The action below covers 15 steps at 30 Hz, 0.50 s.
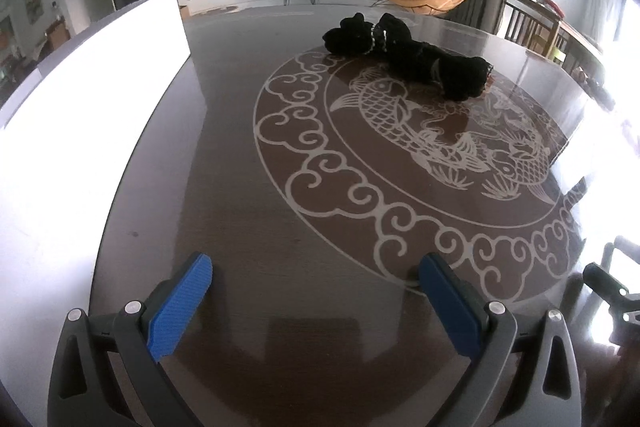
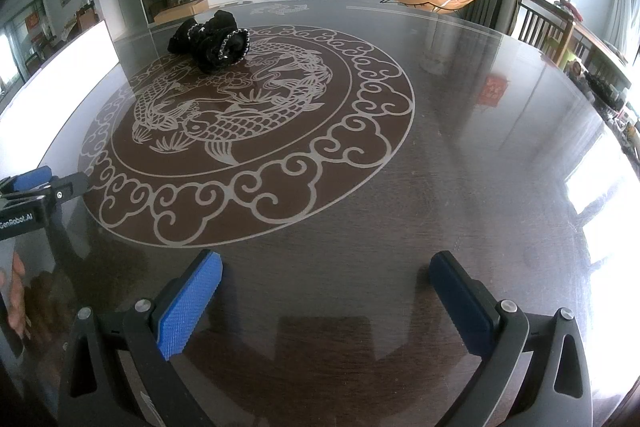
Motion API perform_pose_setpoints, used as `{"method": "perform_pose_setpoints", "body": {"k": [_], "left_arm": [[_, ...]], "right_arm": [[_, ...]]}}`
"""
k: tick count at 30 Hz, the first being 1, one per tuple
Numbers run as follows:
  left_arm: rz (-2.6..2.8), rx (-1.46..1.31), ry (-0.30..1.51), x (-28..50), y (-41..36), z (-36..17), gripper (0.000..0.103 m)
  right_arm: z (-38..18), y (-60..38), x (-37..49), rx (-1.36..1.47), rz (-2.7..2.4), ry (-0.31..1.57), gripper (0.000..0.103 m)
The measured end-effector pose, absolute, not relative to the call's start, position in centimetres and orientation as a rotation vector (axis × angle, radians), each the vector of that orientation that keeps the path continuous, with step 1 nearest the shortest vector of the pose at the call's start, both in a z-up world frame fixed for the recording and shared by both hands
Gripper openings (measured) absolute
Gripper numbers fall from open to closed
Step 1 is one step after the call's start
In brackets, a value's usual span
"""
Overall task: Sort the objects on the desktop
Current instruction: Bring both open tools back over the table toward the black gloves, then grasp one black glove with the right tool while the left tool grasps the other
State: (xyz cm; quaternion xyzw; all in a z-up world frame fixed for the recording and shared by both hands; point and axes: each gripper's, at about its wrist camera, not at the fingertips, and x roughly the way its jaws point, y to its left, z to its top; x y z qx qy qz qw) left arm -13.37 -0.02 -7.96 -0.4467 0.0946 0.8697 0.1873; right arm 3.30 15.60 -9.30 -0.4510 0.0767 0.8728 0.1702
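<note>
— Nearest the lens, what did the left gripper (image 1: 316,269) show?

— Its blue ribbed pads (image 1: 180,303) stood wide apart with nothing between them, low over the dark glossy round table with the pale etched fish medallion (image 1: 240,211). The right gripper (image 2: 326,267) was the same: released, empty, spread over bare tabletop. Both sat at the near edge, probably because neither had yet been committed to anything.

— And the thing to be sorted?

— A heap of black fuzzy cloth pieces with small pale beaded trim (image 1: 408,61) lay on the far side of the medallion, well apart from both tools. From the right wrist view the heap (image 2: 210,41) looked like several bunched items touching one another; how many could not be told.

— Any container to receive them?

— A bright white rectangular box or panel (image 1: 92,99) stood at the table's left edge, overexposed. Whether it was open, or held anything, could not be seen. It seemed the likeliest destination, but that was only a judgement.

— So how far along was the task?

— Seemingly at its start: the heap lay together and untouched, with a long reach across the table needed first.
</note>
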Motion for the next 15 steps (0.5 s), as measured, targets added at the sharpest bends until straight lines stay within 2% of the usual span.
{"method": "perform_pose_setpoints", "body": {"k": [3, 8, 14, 15], "left_arm": [[2.448, -1.258, 0.267, -13.4, -0.1, -7.9, 0.103], [2.448, -1.257, 0.267, -13.4, -0.1, -8.0, 0.103], [2.448, -1.257, 0.267, -13.4, -0.1, -8.0, 0.103], [2.448, -1.257, 0.266, -13.4, -0.1, -8.0, 0.103]], "right_arm": [[-8.7, 15.5, -0.2, -1.416, 2.614, 0.146, 0.103], [-4.6, 14.7, -10.2, -1.345, 2.77, -0.005, 0.103], [-6.6, 14.1, -20.4, -1.493, 2.68, 0.003, 0.102], [-7.3, 14.0, -21.3, -1.499, 2.664, 0.006, 0.095]]}}
